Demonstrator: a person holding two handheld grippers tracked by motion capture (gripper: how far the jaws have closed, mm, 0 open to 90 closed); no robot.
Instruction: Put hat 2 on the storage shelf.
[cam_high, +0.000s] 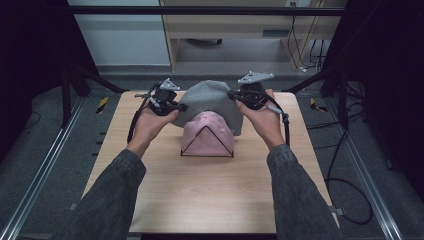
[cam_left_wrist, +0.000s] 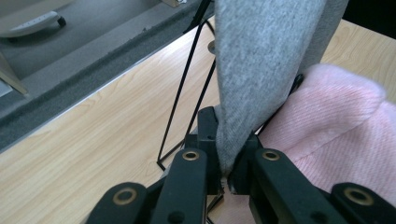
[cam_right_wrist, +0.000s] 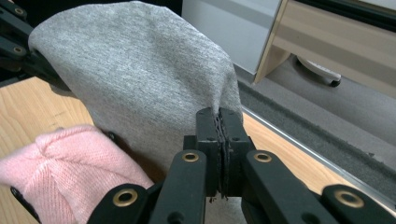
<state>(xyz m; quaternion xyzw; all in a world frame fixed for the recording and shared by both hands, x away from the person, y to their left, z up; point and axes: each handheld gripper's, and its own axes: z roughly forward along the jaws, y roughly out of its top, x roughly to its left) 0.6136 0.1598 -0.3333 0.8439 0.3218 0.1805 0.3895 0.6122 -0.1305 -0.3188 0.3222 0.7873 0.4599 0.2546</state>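
A grey knitted hat hangs spread between my two grippers over the far half of the table. My left gripper is shut on its left edge, and in the left gripper view the grey cloth runs down into the closed jaws. My right gripper is shut on the right edge; its own view shows the jaws pinching the grey hat. A pink knitted hat sits on a black wire stand just in front of the grey one, also seen as the pink hat.
The wooden table has bare surface in front of the stand. Thin black wire legs rise from the tabletop near the far edge. Beyond the table lie grey carpet, a cabinet and cables on the right.
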